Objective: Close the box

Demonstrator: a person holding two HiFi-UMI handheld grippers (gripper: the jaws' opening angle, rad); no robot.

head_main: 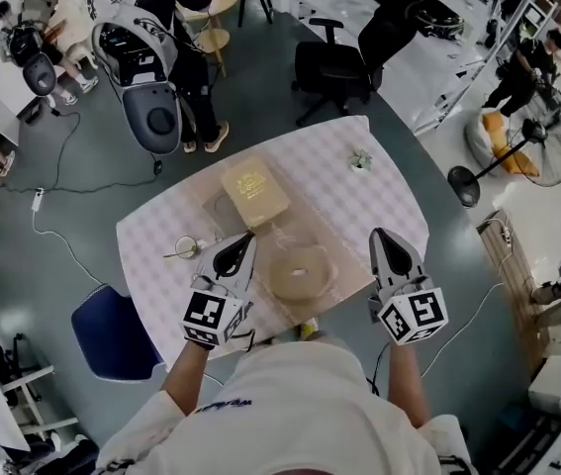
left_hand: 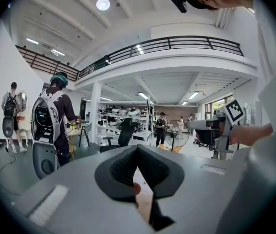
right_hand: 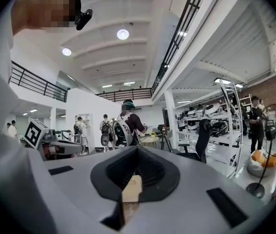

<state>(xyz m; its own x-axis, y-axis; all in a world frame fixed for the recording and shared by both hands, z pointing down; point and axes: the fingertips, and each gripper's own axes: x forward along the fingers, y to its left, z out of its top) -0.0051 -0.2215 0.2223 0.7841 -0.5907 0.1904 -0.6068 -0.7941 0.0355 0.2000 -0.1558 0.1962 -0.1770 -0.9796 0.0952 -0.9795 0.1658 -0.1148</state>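
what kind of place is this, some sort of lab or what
Most likely a robotics lab or workshop in a big open hall. A railed mezzanine runs overhead, racks of equipment line the floor, and a person wearing a backpack rig stands beyond the cloth-covered table.

Bare tablecloth (head_main: 379,206) right of box (head_main: 253,193)

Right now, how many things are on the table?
4 visible: a tan box mid-table, a clear container with a round tan thing at the near edge, a small cup at the left, a small plant at the far right. Other clear pieces may be hidden.
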